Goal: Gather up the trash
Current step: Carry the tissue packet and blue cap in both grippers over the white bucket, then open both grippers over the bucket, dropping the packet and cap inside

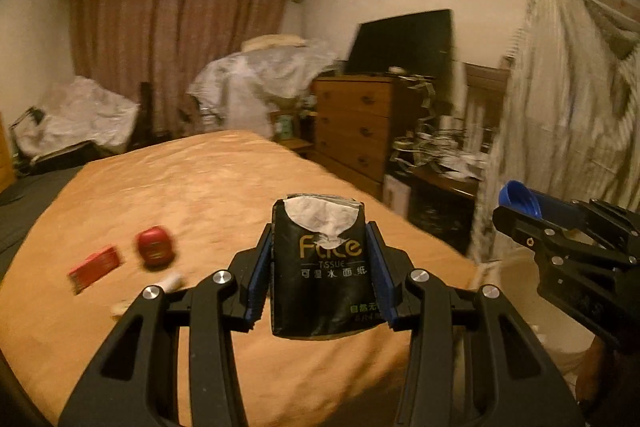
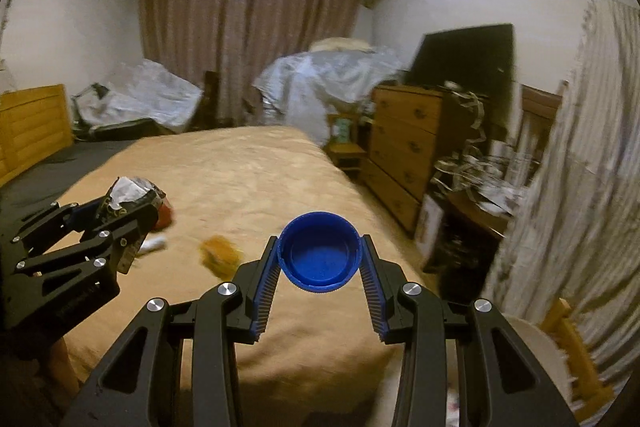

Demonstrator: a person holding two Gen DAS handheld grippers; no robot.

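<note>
My left gripper is shut on a black tissue pack with white tissue at its top, held above the orange bed. My right gripper is shut on a blue bottle cap, open side toward the camera. The cap also shows at the right of the left wrist view. On the bed lie a red box, a red round container and a small white piece. An orange-yellow wrapper lies on the bed in the right wrist view.
A wooden chest of drawers with a dark screen stands right of the bed. A cluttered desk and hanging striped cloth are at the right. Covered piles stand before the curtain. A wooden crate is at the left.
</note>
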